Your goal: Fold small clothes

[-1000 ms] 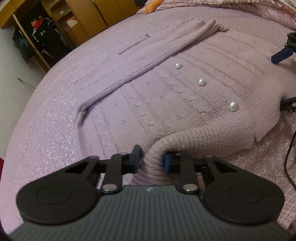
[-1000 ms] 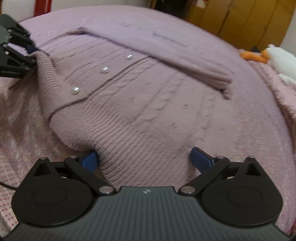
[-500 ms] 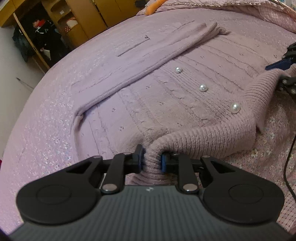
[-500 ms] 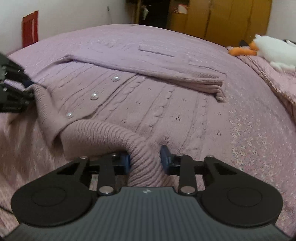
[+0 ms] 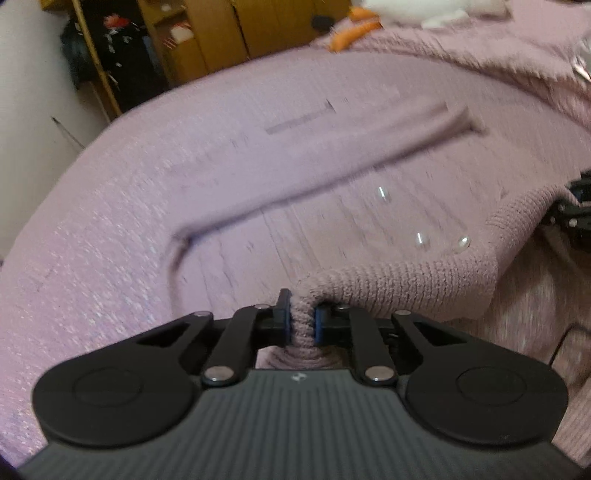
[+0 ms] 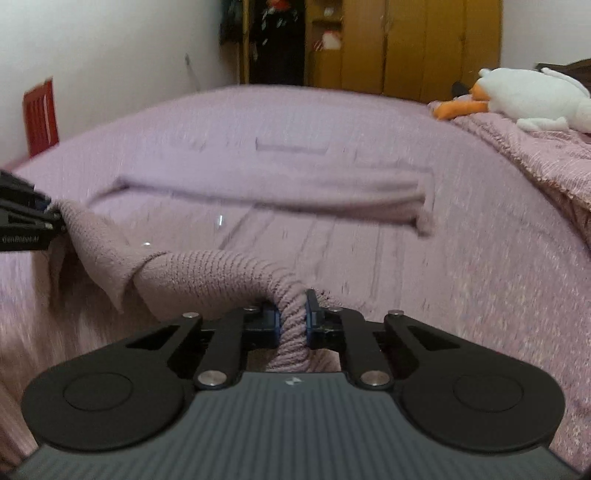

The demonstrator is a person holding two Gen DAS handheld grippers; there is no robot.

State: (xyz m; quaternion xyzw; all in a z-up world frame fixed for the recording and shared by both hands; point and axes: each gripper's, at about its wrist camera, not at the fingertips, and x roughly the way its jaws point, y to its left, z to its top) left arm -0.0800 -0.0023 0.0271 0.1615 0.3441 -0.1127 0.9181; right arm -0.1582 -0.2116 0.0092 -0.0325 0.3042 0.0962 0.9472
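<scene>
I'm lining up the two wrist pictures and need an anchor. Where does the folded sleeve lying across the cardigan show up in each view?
Left wrist view: the sleeve runs diagonally across the upper middle, its cuff up right.
Right wrist view: the sleeve lies almost level across the middle, its cuff at the right end.
Shared landmark: the white stuffed toy with orange parts, top right in both views.

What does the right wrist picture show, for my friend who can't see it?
The right gripper is shut on the ribbed hem of a lilac cardigan spread on a purple bed. The left gripper grips the hem's other corner at the left edge. A white plush duck lies far right.
</scene>
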